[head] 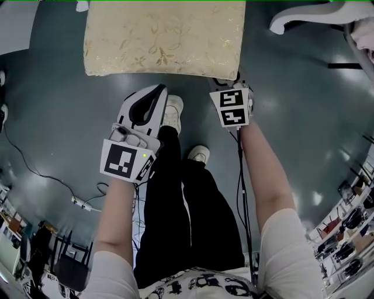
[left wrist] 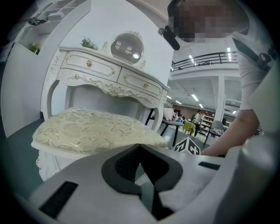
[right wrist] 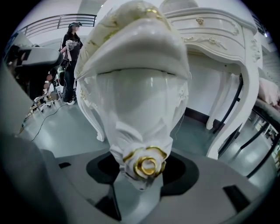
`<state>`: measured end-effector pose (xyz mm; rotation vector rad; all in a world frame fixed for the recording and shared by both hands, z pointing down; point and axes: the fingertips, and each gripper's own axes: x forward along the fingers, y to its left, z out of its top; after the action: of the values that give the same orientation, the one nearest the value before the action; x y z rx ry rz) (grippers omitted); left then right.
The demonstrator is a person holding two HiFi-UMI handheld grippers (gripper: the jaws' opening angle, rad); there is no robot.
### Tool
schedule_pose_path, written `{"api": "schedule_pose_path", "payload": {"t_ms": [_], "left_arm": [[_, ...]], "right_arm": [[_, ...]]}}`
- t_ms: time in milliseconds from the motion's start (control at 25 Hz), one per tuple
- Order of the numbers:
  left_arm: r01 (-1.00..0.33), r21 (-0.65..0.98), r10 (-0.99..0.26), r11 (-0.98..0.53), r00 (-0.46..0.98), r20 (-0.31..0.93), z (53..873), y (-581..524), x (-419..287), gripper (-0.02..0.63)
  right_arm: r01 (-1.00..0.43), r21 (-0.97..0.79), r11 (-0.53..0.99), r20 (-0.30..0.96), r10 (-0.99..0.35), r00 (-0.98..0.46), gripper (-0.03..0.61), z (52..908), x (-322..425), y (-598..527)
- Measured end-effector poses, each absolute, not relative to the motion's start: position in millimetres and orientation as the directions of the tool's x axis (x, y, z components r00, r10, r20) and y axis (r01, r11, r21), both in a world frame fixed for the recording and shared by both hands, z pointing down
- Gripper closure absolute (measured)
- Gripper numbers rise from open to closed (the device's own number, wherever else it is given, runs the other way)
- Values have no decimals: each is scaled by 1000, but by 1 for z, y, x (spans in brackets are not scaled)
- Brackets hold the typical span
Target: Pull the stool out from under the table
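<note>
The stool [head: 163,38] has a cream and gold brocade cushion and white carved legs, and stands at the top of the head view. My right gripper [head: 229,83] is at its near right corner. In the right gripper view the corner leg [right wrist: 140,87], with a gold rose [right wrist: 147,165] on it, fills the gap of the right gripper [right wrist: 142,177], whose jaws hold it on both sides. My left gripper [head: 156,89] hangs just short of the cushion's front edge, shut and holding nothing. The cushion [left wrist: 96,129] lies just beyond the left gripper [left wrist: 140,146].
The white dressing table [left wrist: 109,74] with gold knobs and a round mirror stands behind the stool; its curved leg [head: 304,17] shows at top right. My shoes [head: 172,114] are under the grippers. A cable and power strip [head: 82,203] lie on the dark floor at left. Shelves [head: 350,222] stand at right.
</note>
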<state>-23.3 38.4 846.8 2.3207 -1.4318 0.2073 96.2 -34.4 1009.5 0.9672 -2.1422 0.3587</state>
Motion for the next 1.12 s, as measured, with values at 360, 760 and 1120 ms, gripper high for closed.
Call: {"api": "schedule_pose_path", "payload": {"t_ms": [360, 760, 1120], "left_arm": [[-871, 256, -796, -419, 488, 358, 847, 69, -2, 597], [-870, 243, -796, -429, 491, 354, 765, 48, 16, 597], [-883, 179, -827, -433, 469, 311, 609, 9, 22, 597]], "right_arm": [[-704, 47, 709, 784, -463, -414, 313, 1009, 100, -16], [-793, 99, 600, 811, -510, -285, 493, 895, 138, 6], [-841, 66, 537, 652, -662, -371, 561, 675, 138, -38]]}}
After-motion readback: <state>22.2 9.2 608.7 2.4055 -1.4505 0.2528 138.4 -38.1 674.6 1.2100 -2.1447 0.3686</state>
